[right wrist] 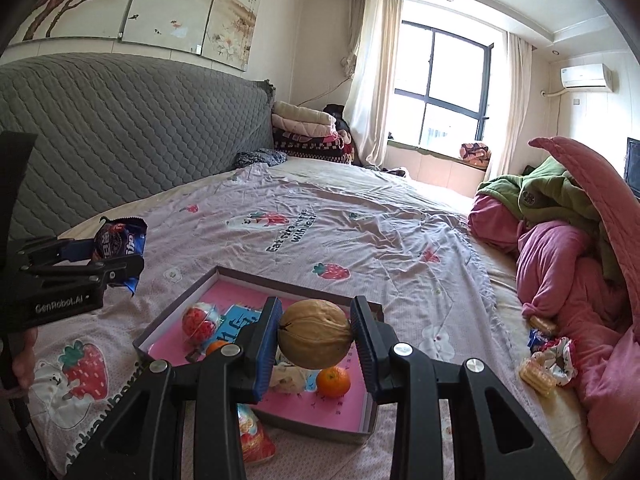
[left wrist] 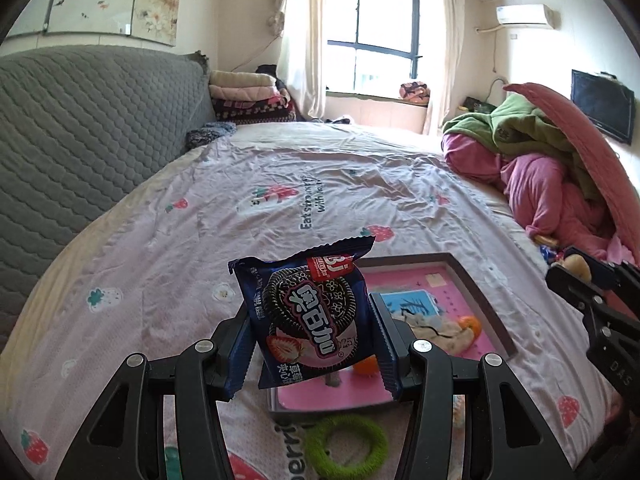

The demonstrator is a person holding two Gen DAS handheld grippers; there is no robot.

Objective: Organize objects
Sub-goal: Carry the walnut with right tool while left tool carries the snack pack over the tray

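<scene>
Both tongs are gripping things above the bed, over a shallow tray.

Left tongs [left wrist: 312, 332] are pinching a blue cookie packet [left wrist: 308, 316] by its sides, holding it upright in the air above the near left end of the pink-lined tray [left wrist: 486, 304]; right tongs [right wrist: 316, 338] are squeezing a tan walnut [right wrist: 315, 334] between their blue pads, hanging over the tray's middle. Inside the tray an orange [right wrist: 333, 381], a red round sweet in clear wrap [right wrist: 199, 322], a blue card [right wrist: 240, 320] and a crumpled pale wrapper [right wrist: 289, 378] are lying on the pink lining. A green ring [left wrist: 346, 446] is resting on the bedsheet [left wrist: 224, 208] just beside the tray's near edge, and a red snack bag [right wrist: 253, 436] is lying near it. More small snacks [right wrist: 546, 360] are sitting well apart, next to the pink and green bedding pile [right wrist: 568, 248].
</scene>
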